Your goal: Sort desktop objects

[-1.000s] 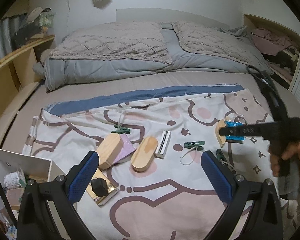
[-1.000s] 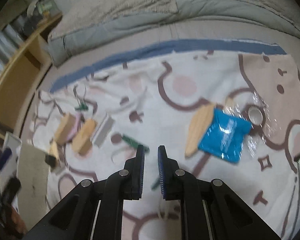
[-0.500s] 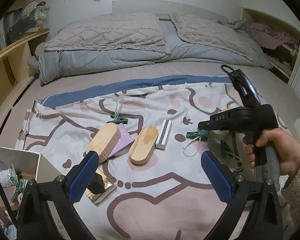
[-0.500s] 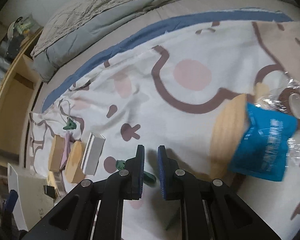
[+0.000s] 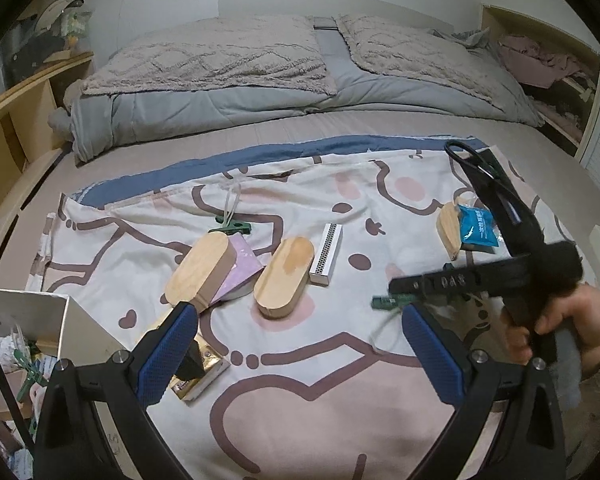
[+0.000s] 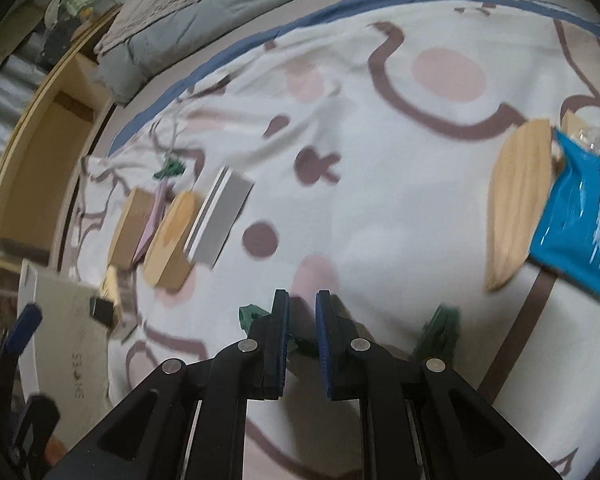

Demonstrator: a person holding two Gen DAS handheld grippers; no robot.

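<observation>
On the patterned cloth (image 5: 340,360) lie two wooden oval blocks (image 5: 286,276), a pink pad (image 5: 242,268) under the left one, a grey-and-white small box (image 5: 326,254) and a green clip (image 5: 230,226). A third wooden block (image 6: 516,204) lies under a blue packet (image 6: 576,220) at the right. My left gripper (image 5: 300,354) hangs open above the cloth's near part, holding nothing. My right gripper (image 6: 302,312) is shut and empty, low over a second green clip (image 6: 250,316), which its fingers partly hide. Another green clip (image 6: 440,328) lies just right of it. A hand (image 5: 560,328) holds that gripper (image 5: 396,285).
A white bin (image 5: 40,320) with clips and scraps stands at the cloth's near-left corner. A gold-and-white box with a black item (image 5: 196,364) lies beside it. Folded grey bedding (image 5: 220,80) fills the far end, and wooden shelving (image 5: 16,120) runs along the left.
My right gripper has come down and leftward, close over the green clip, its jaws still shut. My left gripper has sunk slightly and stays open.
</observation>
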